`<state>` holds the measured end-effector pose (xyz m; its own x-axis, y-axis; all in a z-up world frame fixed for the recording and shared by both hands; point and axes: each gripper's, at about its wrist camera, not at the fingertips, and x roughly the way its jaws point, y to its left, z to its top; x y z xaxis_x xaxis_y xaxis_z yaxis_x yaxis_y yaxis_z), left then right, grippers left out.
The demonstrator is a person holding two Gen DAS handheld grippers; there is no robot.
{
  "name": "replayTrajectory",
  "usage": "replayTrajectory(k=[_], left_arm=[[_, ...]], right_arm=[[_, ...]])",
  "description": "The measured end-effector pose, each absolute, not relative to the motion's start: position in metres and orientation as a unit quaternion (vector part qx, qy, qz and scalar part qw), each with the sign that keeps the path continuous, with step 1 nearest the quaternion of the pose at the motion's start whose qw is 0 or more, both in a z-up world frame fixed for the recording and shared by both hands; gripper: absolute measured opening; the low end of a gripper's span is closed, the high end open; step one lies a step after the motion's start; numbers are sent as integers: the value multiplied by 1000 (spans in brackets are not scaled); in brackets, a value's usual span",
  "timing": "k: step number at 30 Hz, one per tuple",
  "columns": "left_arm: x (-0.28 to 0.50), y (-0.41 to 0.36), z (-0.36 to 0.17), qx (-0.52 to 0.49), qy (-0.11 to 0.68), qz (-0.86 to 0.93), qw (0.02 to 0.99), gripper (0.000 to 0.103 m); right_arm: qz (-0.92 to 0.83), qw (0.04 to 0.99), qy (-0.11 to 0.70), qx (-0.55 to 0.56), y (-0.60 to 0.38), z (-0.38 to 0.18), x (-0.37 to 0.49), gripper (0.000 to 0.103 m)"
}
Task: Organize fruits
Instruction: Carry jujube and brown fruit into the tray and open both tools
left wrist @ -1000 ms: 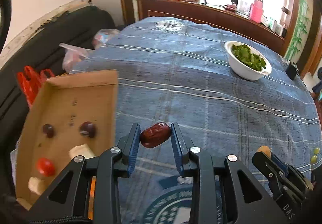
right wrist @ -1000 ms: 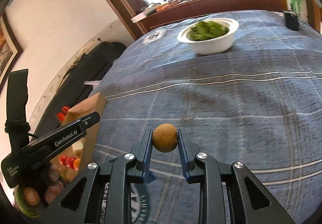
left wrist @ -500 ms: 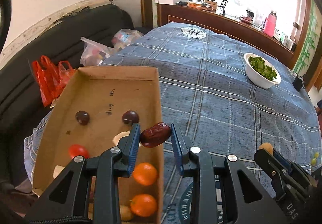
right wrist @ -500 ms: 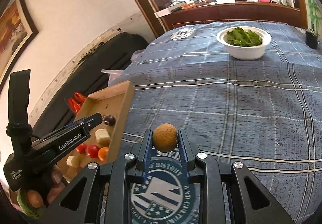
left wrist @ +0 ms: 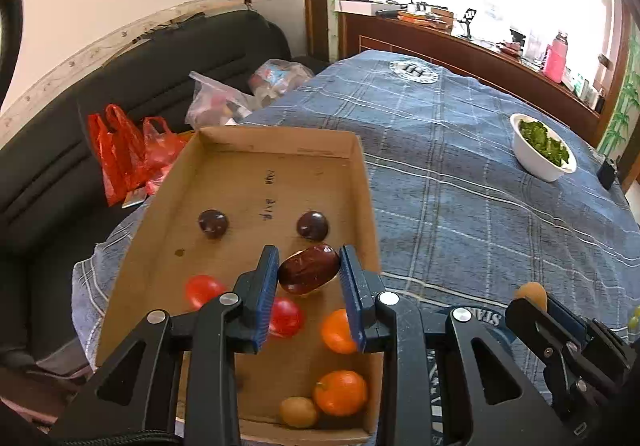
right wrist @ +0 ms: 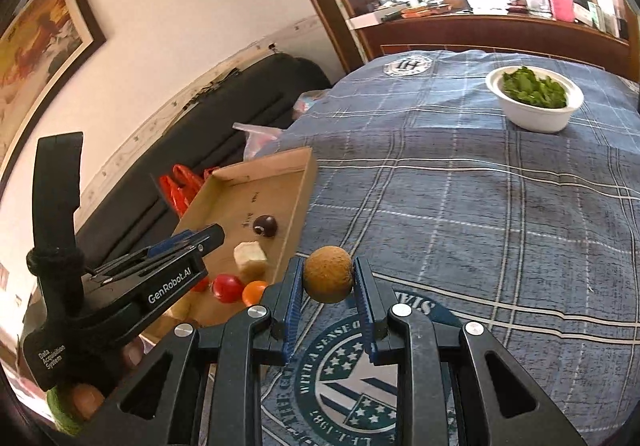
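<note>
The left gripper (left wrist: 309, 274) had its jaws closed on a dark red date (left wrist: 309, 274), held over the cardboard box (left wrist: 276, 181), probably to drop it among the fruits there. The right gripper (right wrist: 328, 280) gripped a brown round fruit (right wrist: 328, 280) above the blue cloth (right wrist: 480, 213), outside the box. The pale cube (right wrist: 250, 257) was hard to identify.

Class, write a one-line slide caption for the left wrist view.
Left gripper holds a red date over the cardboard box of fruit.
</note>
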<state>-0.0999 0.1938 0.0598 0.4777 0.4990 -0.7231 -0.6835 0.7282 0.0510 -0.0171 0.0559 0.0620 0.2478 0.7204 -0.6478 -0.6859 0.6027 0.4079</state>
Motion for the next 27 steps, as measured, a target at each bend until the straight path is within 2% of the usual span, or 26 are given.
replayTrajectory(k=[27], left_arm=[[-133, 237, 47, -148, 382, 382, 828, 29]], right_arm=[[490, 761, 425, -16, 108, 55, -37, 25]])
